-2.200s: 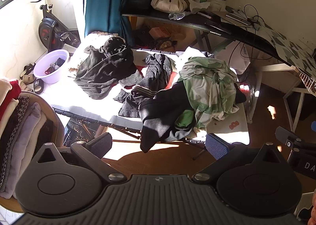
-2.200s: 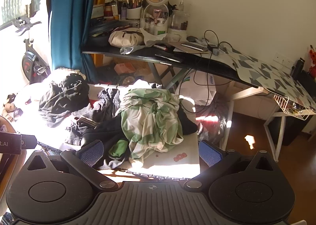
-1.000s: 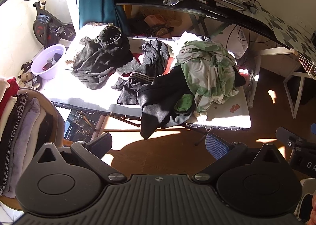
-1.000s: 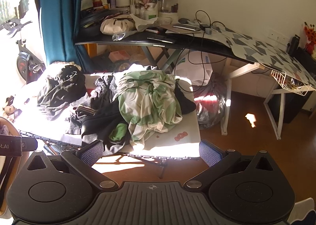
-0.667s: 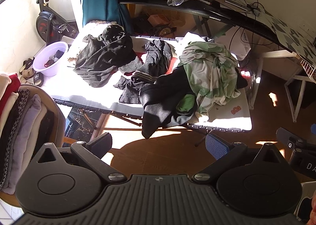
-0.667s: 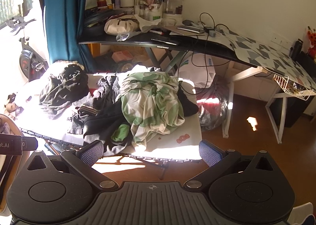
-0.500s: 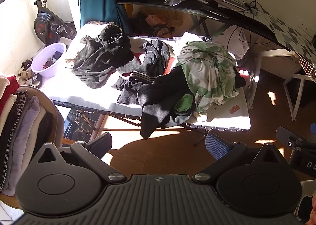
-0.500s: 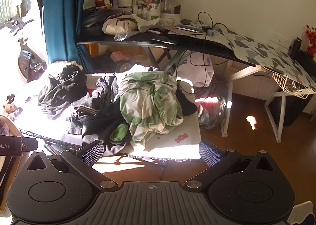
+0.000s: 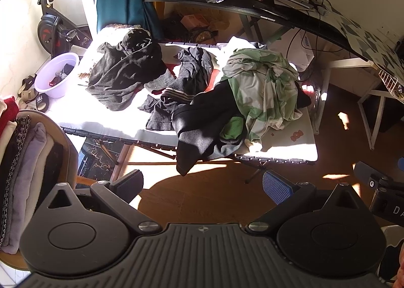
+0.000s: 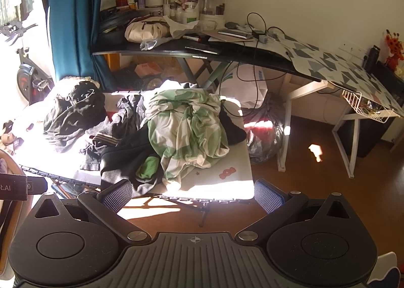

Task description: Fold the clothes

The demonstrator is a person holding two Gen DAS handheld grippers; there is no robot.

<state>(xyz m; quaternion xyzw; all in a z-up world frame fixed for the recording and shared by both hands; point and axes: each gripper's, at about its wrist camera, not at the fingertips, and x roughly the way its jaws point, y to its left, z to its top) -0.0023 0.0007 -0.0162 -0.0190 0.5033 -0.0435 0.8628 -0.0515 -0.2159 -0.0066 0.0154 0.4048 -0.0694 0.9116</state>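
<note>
**Both grippers spread, clothes heaped on the folding cot**

The left gripper (image 9: 202, 184) hangs above the wooden floor with its jaws spread and nothing between them; the right gripper (image 10: 193, 193) is likewise spread and empty, short of the cot's near edge. The unfolded clothes lie on the folding cot (image 9: 290, 149): a green-and-white garment (image 10: 186, 126) on top at the right end, a black garment (image 9: 202, 126) draped over the near edge, a dark grey one (image 9: 123, 73) further left. A cluttered desk (image 10: 227, 53) stands behind
</note>
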